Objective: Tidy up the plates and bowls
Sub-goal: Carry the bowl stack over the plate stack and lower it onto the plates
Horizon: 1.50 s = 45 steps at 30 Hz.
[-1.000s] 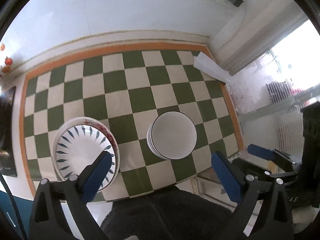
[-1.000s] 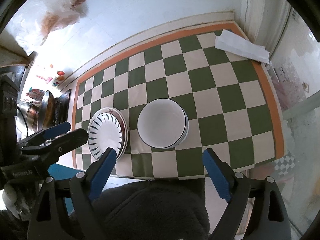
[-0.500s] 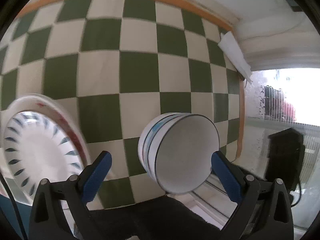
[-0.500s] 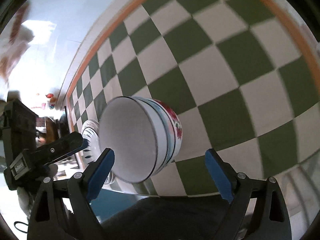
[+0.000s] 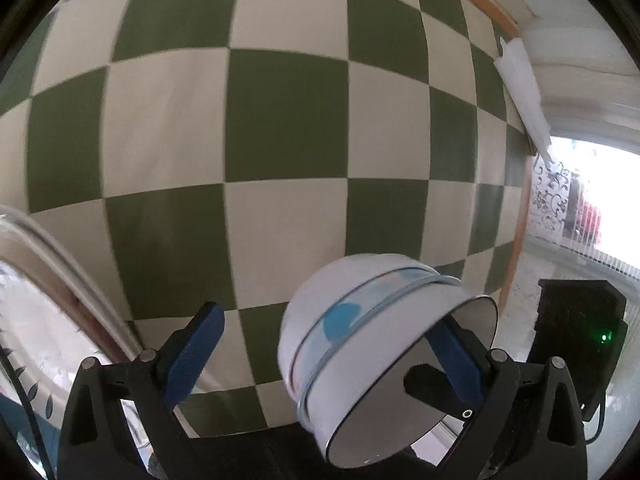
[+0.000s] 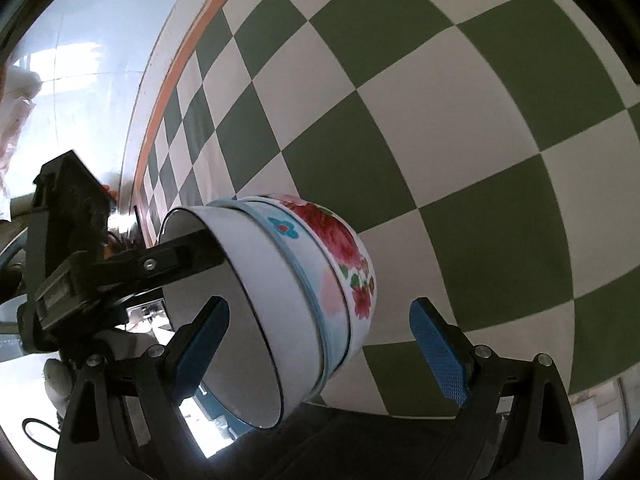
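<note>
A stack of nested white bowls (image 5: 344, 340) with red flowers and blue trim (image 6: 332, 248) stands on the green-and-white checked tablecloth (image 5: 280, 120) near its front edge. My left gripper (image 5: 324, 320) is open across the stack's left wall. Its right finger is inside the top bowl and one of its fingers (image 6: 176, 258) reaches over the rim. My right gripper (image 6: 320, 304) is open across the right wall, with its left pad in front of the bowl's opening. A stack of plates (image 5: 48, 280) with a leaf pattern lies to the left.
A folded white sheet (image 5: 520, 92) lies at the cloth's far right corner by a bright window. The cloth's orange border (image 6: 176, 68) runs along a white wall. Dark fabric (image 6: 360, 440) lies below the table's front edge.
Both grippers have dropped from high above the table down to the bowl stack. Their fingers now reach over its rim from either side. The jaws have stayed wide.
</note>
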Tool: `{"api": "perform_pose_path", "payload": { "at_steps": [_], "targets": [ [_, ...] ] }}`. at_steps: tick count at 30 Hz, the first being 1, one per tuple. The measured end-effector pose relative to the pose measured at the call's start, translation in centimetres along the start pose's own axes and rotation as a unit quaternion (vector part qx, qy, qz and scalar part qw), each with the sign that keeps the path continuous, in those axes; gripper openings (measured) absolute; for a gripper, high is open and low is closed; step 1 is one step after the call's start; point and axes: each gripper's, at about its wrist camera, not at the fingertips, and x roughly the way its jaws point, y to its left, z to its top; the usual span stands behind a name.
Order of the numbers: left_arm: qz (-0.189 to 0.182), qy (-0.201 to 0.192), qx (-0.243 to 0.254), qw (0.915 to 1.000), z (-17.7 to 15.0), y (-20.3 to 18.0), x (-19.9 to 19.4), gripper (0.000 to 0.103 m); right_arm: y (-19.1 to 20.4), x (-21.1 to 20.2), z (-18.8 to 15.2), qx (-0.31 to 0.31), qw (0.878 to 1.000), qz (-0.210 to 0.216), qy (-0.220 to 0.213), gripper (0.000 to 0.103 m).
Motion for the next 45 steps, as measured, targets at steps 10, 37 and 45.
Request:
{"api": "perform_pose_path", "payload": {
  "at_steps": [10,37,45],
  "targets": [
    [-0.034,0.027,0.008,0.999,0.1,0.1,1.5,0.058,-0.4,1.8,0.9,0.005,1.0,0.009,0.022,0.081],
    [-0.035,-0.055,0.023,0.9976,-1.4,-0.1,-2.6,0.058,3.8,-0.4,1.7,-0.083,0.996,0.006,0.013,0.055],
    [-0.042,-0.088,0.004,0.9952,-2.2,2.6,-7.4,0.059,9.8,0.1,1.4,-0.131,0.991,0.0,0.02,0.055]
  ]
}}
